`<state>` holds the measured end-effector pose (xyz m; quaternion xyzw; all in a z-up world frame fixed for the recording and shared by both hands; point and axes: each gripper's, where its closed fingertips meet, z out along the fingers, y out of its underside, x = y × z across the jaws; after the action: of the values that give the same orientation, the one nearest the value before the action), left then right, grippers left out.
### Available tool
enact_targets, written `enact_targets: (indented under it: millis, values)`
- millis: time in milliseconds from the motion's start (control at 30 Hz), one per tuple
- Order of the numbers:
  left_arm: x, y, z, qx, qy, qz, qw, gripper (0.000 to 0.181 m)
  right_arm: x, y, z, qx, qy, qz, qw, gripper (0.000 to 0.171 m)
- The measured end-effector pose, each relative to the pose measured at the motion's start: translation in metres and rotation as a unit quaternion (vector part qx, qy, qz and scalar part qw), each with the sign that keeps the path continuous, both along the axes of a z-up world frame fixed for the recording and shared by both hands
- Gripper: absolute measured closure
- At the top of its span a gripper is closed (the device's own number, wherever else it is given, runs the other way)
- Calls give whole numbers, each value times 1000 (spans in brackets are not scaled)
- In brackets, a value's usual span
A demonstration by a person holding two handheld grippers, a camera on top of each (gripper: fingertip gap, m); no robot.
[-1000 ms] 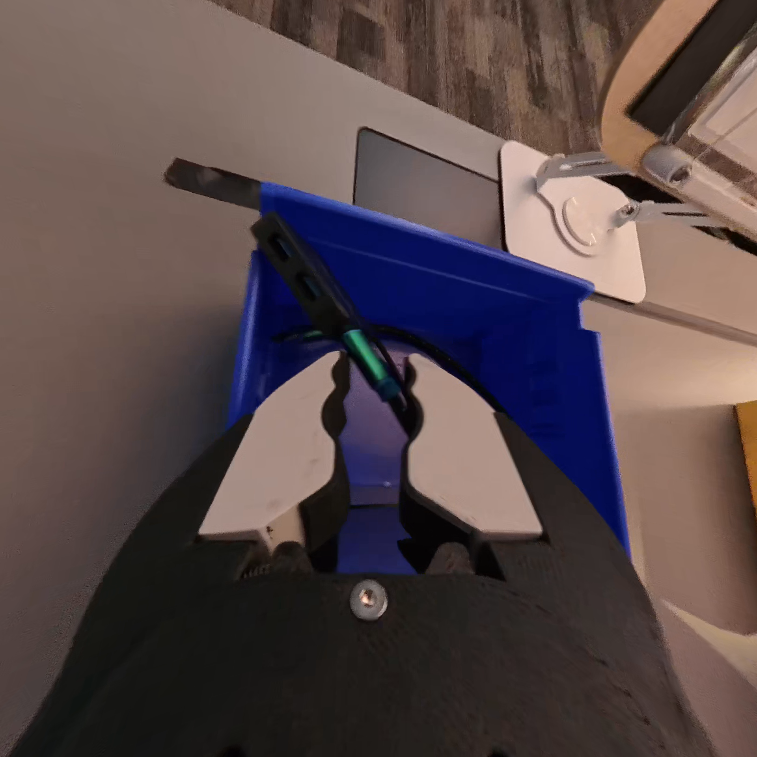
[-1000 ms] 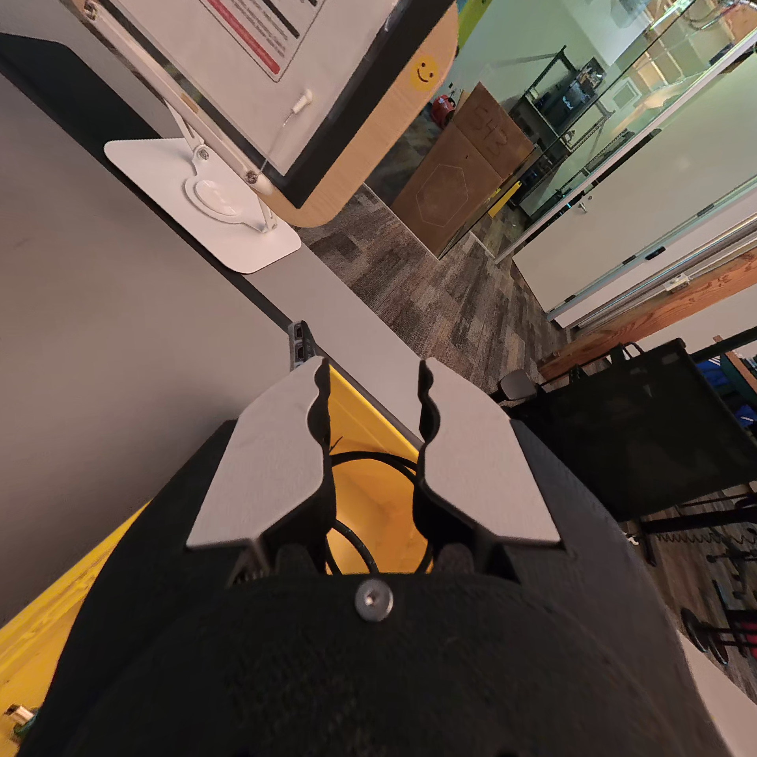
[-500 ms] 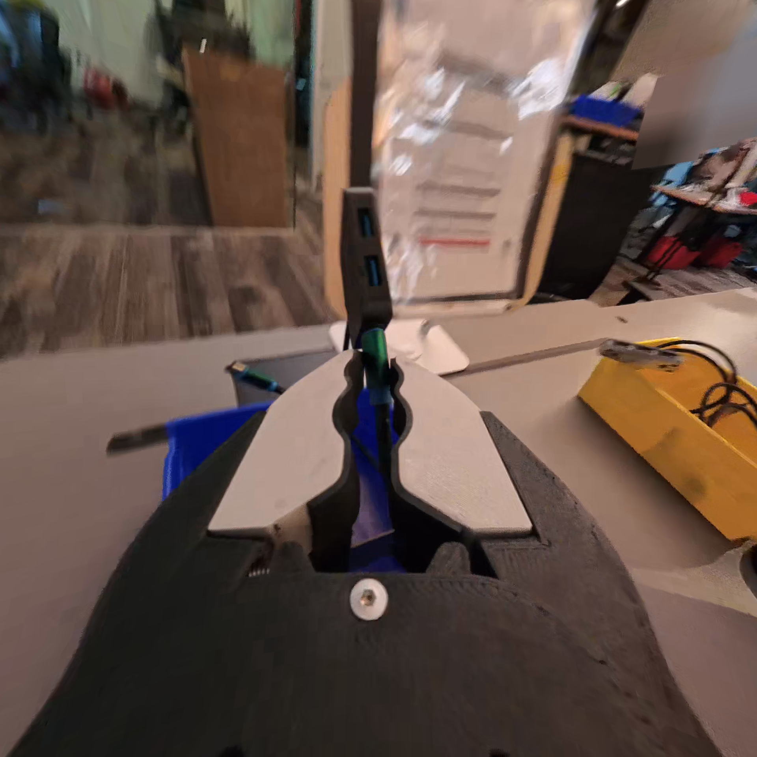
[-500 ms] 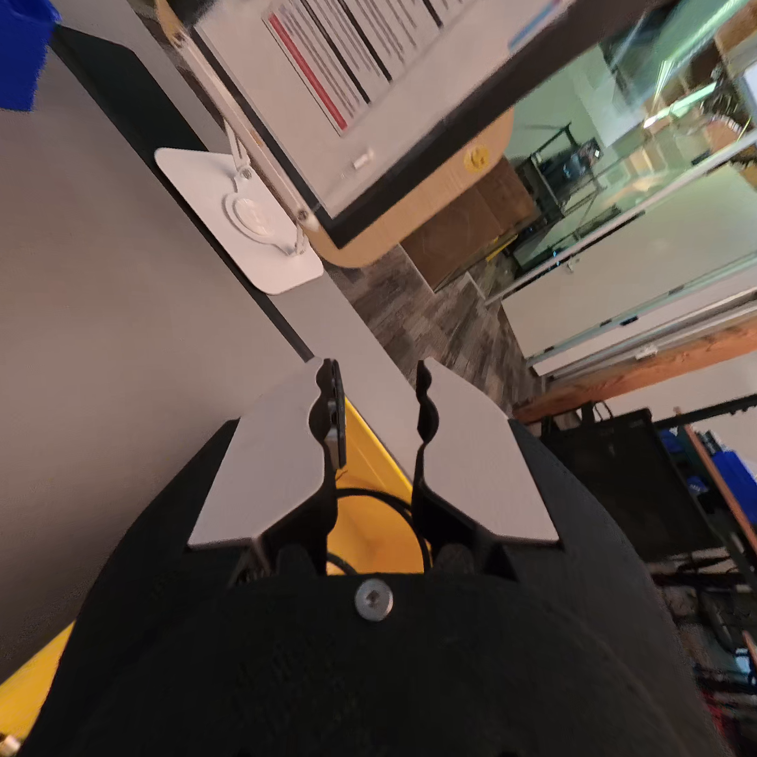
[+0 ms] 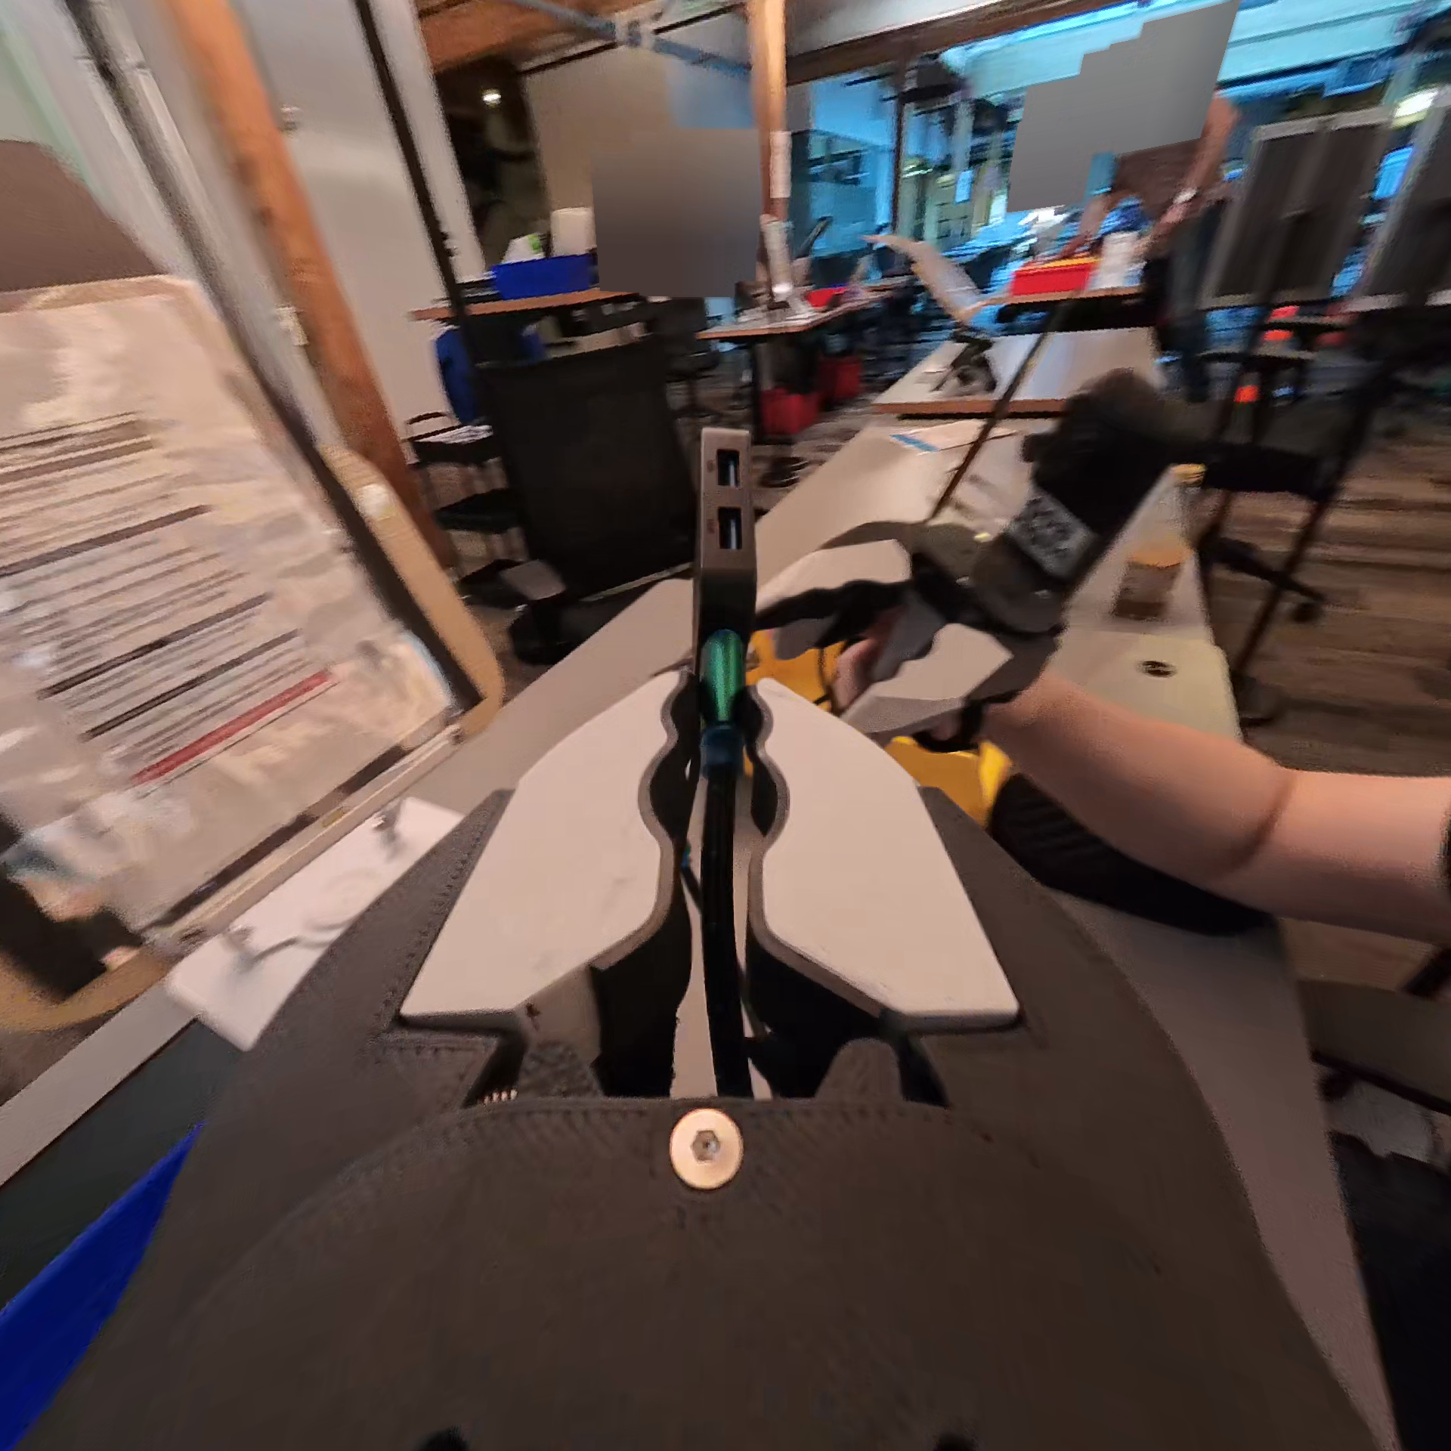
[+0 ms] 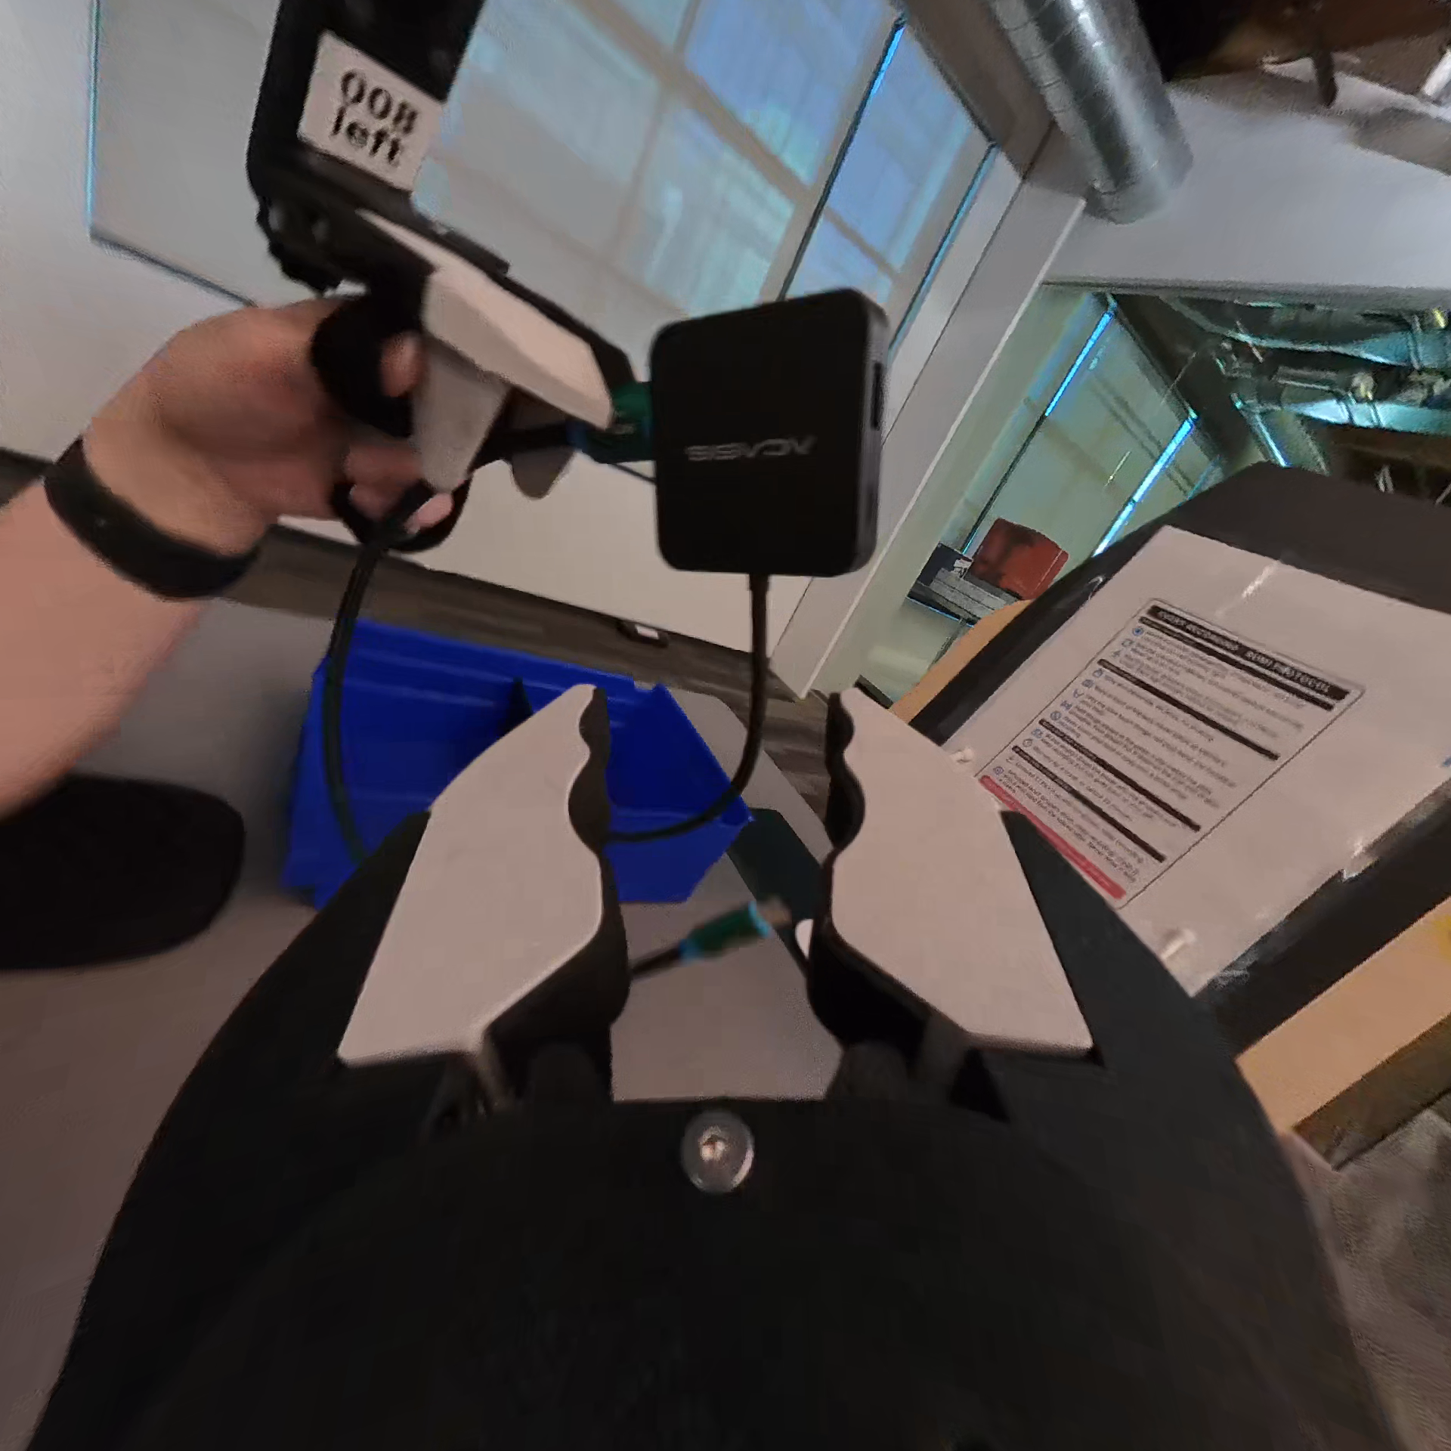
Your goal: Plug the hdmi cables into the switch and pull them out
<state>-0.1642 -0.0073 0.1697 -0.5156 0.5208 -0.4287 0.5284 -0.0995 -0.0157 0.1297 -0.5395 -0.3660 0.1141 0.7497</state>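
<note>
My left gripper (image 5: 718, 695) is shut on the green plug (image 5: 718, 667) of a black cable that is plugged into the black switch (image 5: 726, 534). It holds the switch upright in the air, edge-on, with two ports showing. In the right wrist view the switch (image 6: 765, 432) is a flat black square held by the left gripper (image 6: 608, 404), with a thin black cable (image 6: 758, 691) hanging from it. My right gripper (image 6: 714, 703) is open and empty, below and in front of the switch. A second green-tipped cable plug (image 6: 722, 938) lies on the table between its fingers.
A blue bin (image 6: 440, 754) stands on the grey table under the switch. A yellow bin (image 5: 942, 765) sits below the right gripper (image 5: 903, 628). A framed sign board (image 6: 1138, 746) on a white stand (image 5: 314, 903) stands along the table's edge. Office desks and chairs lie beyond. There is about 9 cm between the tips of the two grippers.
My left gripper closed on the green plug, lifted the switch out of the blue bin and swung it up. My right gripper turned from the yellow bin toward the switch and opened wider.
</note>
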Motion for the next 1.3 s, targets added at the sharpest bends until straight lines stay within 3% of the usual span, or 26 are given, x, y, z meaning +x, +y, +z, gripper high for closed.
enact_targets:
  millis: [100,233,300,433,533,667,733,867,933,1200,1300]
  values:
    - [15,-22,1,-22,-14,-56,998,172,10,-3,8,33,3,-19,999,130]
    - [32,-32,-5,-65,-21,-100,993,172,17,-6,15,103,-64,-94,988,143]
    - [39,-32,-7,-81,-27,-108,990,172,22,-5,14,123,-98,-136,978,164]
    - [45,-34,-13,-105,-28,-129,986,171,31,-6,16,89,-113,-143,979,166]
    - [46,-35,-13,-119,-32,-140,982,141,38,-9,10,72,-171,-146,972,166]
    - [56,-34,-26,-104,-10,-134,985,121,36,-14,-5,52,-263,-144,952,166]
    - [65,-39,-39,-104,17,-148,983,126,34,-16,-13,50,-305,-143,940,166]
    - [76,-54,-60,-120,61,-196,971,159,27,-19,-28,50,-362,-127,922,166]
    - [84,-47,-67,-137,64,-182,972,167,29,-15,-32,46,-372,-134,918,166]
    - [83,-4,-56,-286,-20,-158,945,168,40,5,-6,129,-296,-217,921,155]
    - [74,6,-49,-344,-55,-167,922,168,27,-7,6,167,-270,-200,927,147]
